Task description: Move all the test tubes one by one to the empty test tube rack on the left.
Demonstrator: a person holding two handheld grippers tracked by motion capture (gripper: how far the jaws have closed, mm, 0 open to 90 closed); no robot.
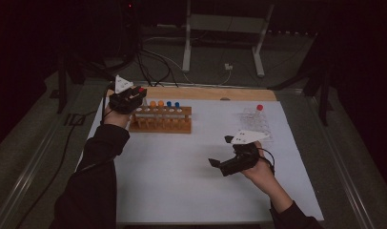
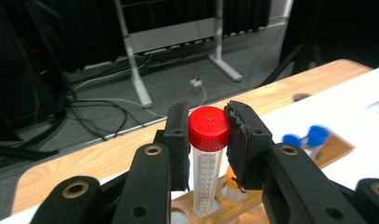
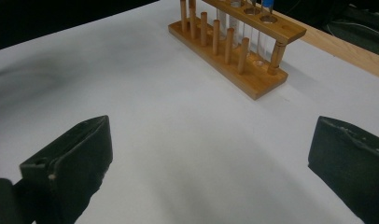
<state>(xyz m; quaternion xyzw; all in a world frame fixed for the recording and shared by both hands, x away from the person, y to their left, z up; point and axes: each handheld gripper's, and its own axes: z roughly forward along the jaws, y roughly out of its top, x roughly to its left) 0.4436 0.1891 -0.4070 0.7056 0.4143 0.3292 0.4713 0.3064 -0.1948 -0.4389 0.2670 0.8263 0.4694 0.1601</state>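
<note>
Left tool (image 2: 207, 140) clamps the red-capped tube (image 2: 207, 158): clear, graduated, upright in the wooden rack's (image 1: 160, 125) left end near the table's (image 1: 182, 181) far-left corner. Right tool (image 3: 211, 158) wide open, empty, over the table's right half.

Rack (image 1: 160, 119) varnished wood; tube (image 2: 206, 179) clear plastic w/ glossy red cap (image 2: 209, 128); table cover (image 1: 182, 171) prob. matt paper.

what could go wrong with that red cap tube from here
The left tool grips the red-capped tube only at its cap, so the tube could slip or the cap could twist loose when lifted. The tube sits in the wooden rack beside the orange-capped tube; a tilted pull might drag the rack or knock that neighbour.
</note>
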